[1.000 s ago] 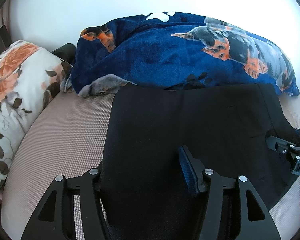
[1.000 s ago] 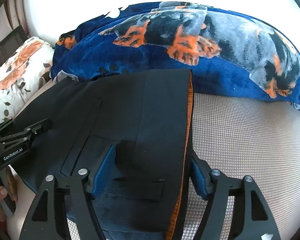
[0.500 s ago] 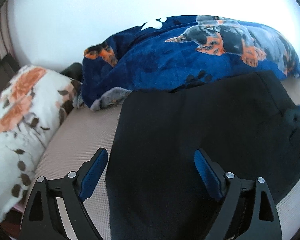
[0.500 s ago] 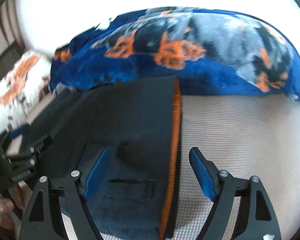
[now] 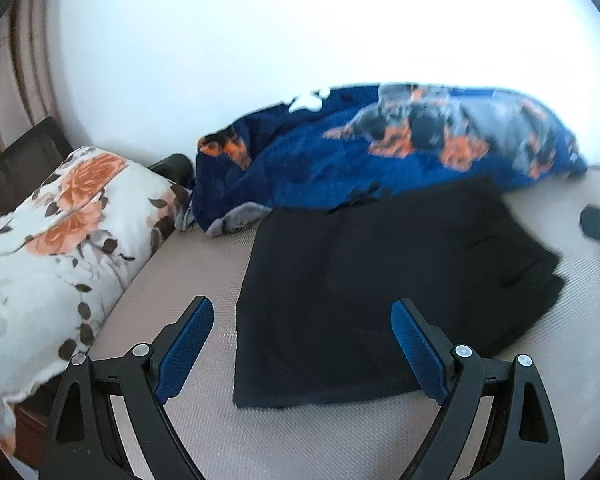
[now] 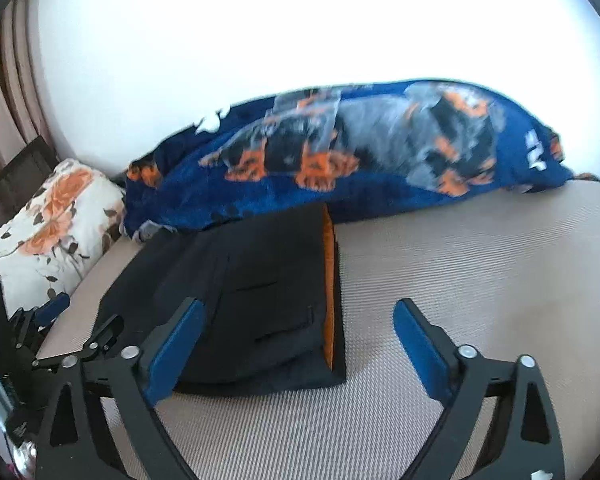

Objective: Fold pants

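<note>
- The folded black fabric pants (image 5: 380, 292), orange lining along one edge, lie flat on the beige woven bed (image 6: 480, 260).
- A plush blue dog-print blanket (image 5: 380, 160) touches their far edge; a floral pillow (image 5: 60, 232) sits beside.
- My left tool (image 5: 302, 344) gapes apart, empty.
- My right tool (image 6: 294, 344) has just been spreading, nothing between.

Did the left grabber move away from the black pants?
Yes. The left gripper has backed up off the black pants, away from the blue blanket; its jaws, just opening, now hold nothing.
</note>
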`<state>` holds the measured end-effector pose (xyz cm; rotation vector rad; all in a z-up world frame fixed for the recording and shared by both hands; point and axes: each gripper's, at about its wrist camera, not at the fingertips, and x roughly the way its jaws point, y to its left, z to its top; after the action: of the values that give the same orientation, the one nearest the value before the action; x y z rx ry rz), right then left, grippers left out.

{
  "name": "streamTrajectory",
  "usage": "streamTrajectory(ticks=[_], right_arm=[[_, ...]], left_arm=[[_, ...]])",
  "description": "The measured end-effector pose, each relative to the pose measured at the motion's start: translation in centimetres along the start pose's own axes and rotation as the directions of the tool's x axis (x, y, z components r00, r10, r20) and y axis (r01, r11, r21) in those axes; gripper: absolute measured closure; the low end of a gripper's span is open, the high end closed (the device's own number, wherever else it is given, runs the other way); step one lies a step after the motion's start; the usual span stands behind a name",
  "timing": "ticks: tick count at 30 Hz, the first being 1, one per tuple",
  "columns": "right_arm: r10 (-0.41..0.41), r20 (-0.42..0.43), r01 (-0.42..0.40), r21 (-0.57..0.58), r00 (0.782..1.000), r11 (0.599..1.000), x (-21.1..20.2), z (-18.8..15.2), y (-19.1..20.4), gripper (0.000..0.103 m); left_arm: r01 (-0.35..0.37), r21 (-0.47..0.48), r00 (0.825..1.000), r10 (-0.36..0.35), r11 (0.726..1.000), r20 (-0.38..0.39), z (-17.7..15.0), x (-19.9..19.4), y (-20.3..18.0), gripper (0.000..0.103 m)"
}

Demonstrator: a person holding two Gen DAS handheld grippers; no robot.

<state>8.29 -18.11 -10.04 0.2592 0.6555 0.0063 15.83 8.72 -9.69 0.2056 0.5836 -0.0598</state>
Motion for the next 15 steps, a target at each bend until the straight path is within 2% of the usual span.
streamTrajectory(ticks=[3, 4, 6, 9, 11, 15], right_arm=[[-0.032, 0.033, 0.031, 0.021, 0.999, 0.999, -2.7, -0.8, 0.0, 0.005], [-0.04, 0.038, 0.039, 0.025, 0.998, 0.999, -3.2, -0.9, 0.1, 0.005], [-0.089, 0.052, 0.088, 0.02, 0.995, 0.996, -4.4, -1.4, 0.4, 0.005], [-0.141, 0.087, 0.143, -0.02, 0.986, 0.989, -6.3, -2.3, 1.3, 0.003], [-0.159, 0.126, 0.165, -0.036, 0.979, 0.986, -7.9, -2.9, 1.8, 0.001], [-0.154, 0.182, 0.163, -0.038, 0.971, 0.986, -10.5, -3.4, 2.2, 0.001]], left_arm=[[0.061, -0.063, 0.997, -0.058, 0.996, 0.056, -0.2, -3.2, 0.2, 0.012], [0.086, -0.089, 0.993, -0.078, 0.992, 0.083, -0.1, -4.4, 0.5, 0.008], [0.091, -0.116, 0.989, -0.076, 0.989, 0.126, -0.3, -6.7, 0.2, 0.0], [0.066, -0.105, 0.98, -0.044, 0.992, 0.195, 0.2, -9.9, -0.1, 0.0], [0.02, -0.087, 0.964, 0.003, 0.996, 0.265, 0.5, -12.7, -0.5, 0.0], [0.012, -0.085, 0.923, 0.021, 0.996, 0.384, 1.2, -17.6, -0.7, 0.0]])
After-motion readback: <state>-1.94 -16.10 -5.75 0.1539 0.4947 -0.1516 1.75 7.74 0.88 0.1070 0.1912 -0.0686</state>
